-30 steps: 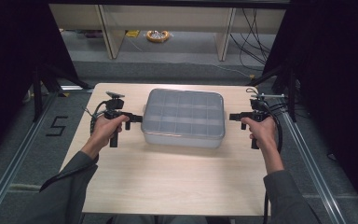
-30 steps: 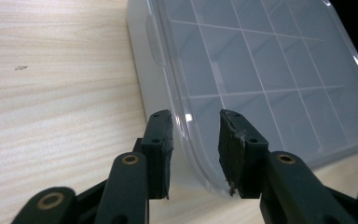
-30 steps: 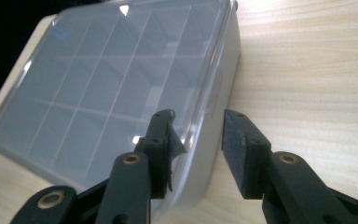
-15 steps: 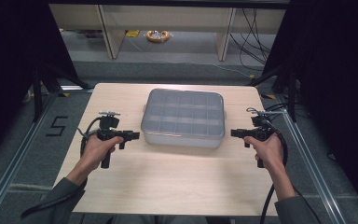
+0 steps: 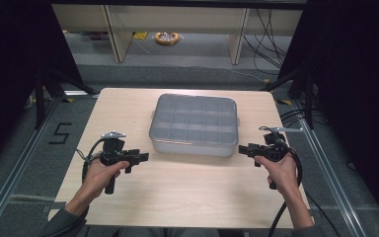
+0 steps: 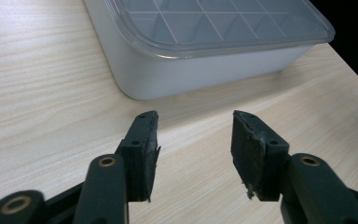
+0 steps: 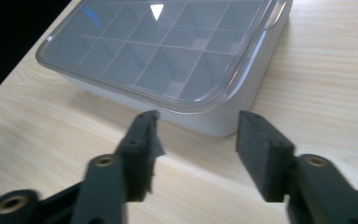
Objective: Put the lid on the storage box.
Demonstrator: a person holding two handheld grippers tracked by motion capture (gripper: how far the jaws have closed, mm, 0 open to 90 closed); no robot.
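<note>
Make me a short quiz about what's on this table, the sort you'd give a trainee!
1. True or false: the clear lid sits closed on the pale grey rectangular plastic compartment box.
2. Which is right? A: both tools grip the box. B: the left tool and the right tool are each open, beside the box's near corners, with nothing between their jaws. C: one tool holds the lid up.
3. Fill in: the box rests on a light ___ table.

Key
1. True: the lid covers the whole grid of compartments.
2. B. Both tools' jaws have just been opening, and bare tabletop shows between them.
3. Wooden.
</note>
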